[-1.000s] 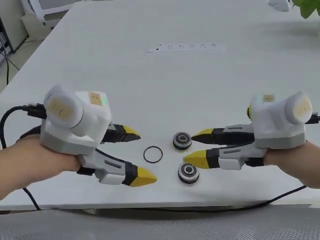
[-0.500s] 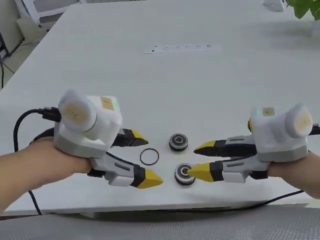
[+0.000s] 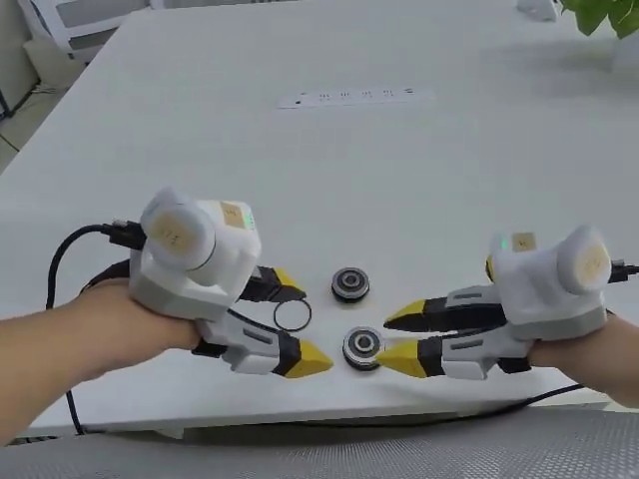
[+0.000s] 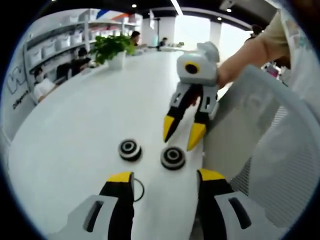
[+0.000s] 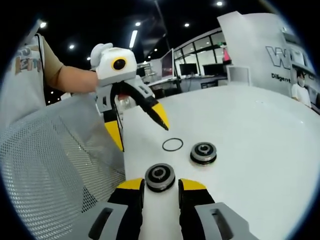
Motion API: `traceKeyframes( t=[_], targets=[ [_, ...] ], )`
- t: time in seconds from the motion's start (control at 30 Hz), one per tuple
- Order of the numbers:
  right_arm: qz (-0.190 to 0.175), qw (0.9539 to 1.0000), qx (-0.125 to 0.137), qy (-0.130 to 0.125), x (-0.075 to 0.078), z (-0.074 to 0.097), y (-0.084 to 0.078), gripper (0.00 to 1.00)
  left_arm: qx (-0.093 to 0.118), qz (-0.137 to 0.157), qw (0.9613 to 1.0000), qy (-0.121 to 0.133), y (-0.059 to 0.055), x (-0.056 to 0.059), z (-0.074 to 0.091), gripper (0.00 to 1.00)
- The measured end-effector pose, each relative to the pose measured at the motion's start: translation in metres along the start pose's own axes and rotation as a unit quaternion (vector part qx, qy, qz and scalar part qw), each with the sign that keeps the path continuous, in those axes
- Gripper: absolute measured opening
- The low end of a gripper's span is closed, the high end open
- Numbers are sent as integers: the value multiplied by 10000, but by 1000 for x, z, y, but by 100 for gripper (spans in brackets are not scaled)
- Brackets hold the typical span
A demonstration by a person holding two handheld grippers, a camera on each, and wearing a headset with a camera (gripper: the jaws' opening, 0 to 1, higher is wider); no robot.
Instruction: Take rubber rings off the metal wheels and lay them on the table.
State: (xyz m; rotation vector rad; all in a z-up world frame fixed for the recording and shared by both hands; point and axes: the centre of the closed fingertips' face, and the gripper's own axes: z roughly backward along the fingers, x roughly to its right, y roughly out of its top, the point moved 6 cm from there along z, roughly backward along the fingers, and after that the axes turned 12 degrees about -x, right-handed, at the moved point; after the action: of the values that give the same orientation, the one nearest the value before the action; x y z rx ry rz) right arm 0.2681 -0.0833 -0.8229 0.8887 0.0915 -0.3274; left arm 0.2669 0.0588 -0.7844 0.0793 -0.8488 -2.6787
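Note:
Two metal wheels with black rubber rings lie near the table's front edge: the far wheel (image 3: 350, 283) (image 4: 130, 149) (image 5: 203, 152) and the near wheel (image 3: 361, 346) (image 4: 173, 157) (image 5: 160, 176). A loose black ring (image 3: 293, 316) (image 5: 172, 144) lies flat to their left. My right gripper (image 3: 387, 339) (image 5: 161, 185) (image 4: 181, 139) is open, and the near wheel sits just ahead of its yellow tips. My left gripper (image 3: 305, 324) (image 4: 166, 176) (image 5: 141, 132) is open wide, its jaws standing either side of the loose ring without holding anything.
A white power strip (image 3: 355, 97) lies far back on the white table (image 3: 419, 180). A green plant (image 3: 604, 14) stands at the back right corner. A black cable (image 3: 60, 269) trails from the left gripper. The table's front edge runs just behind both grippers.
My right gripper has slid toward the table's front edge and now lines up with the near wheel. My left gripper has moved right, bringing its jaws around the loose ring.

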Motion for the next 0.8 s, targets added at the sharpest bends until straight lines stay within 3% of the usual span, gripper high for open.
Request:
traceKeyframes(
  t=[0.27,0.8],
  targets=[
    [189,9997,-161,-9,-1,-5,-6,20,-49,-56,10000,-61,4,1,-8,48],
    [270,9994,-229,-54,-1,-7,-11,13,-15,-105,9997,-240,15,10,-25,38]
  ],
)
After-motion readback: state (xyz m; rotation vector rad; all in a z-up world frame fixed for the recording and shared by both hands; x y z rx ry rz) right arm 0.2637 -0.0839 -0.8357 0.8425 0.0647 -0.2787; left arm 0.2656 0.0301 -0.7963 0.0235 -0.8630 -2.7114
